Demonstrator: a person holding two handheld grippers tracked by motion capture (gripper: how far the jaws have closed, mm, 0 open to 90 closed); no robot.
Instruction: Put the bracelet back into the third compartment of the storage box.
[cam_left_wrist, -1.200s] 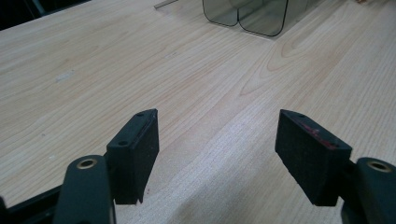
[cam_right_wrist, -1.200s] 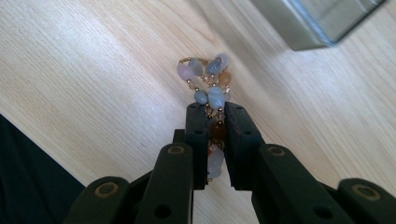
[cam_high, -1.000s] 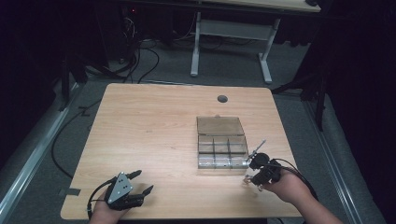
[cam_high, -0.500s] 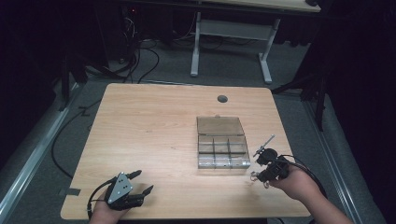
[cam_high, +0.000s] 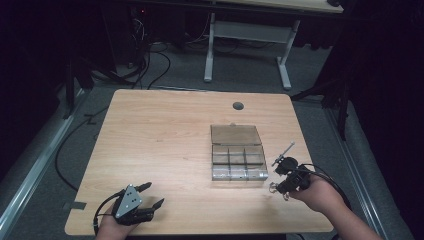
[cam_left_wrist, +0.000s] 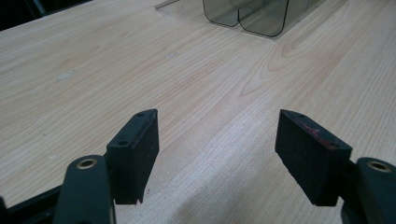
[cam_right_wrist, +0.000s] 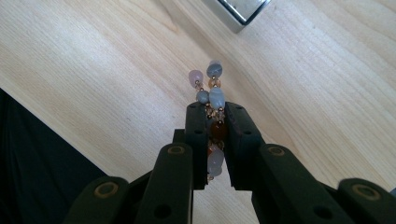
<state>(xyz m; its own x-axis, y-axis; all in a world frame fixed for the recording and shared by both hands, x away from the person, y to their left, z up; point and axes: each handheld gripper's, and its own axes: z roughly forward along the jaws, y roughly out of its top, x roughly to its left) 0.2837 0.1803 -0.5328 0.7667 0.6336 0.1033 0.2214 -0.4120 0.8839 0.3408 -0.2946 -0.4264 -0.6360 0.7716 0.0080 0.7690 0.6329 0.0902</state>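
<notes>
Right gripper view: beads (cam_right_wrist: 212, 95) between hand-held gripper (cam_right_wrist: 216, 114) jaws

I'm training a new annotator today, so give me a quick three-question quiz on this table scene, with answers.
1. True or false: the left gripper grips something between its fingers.
2. What does the right gripper hold: A) beaded bracelet, B) screwdriver, C) coin?
3. Fill in: the compartment box on the table has its lid ____.

Key: 1 false; its fingers stand apart with nothing between them. 2 A. 3 open.

The high view looks down from above on the whole table (cam_high: 165, 135); both gripper views skim its wood closely.
</notes>
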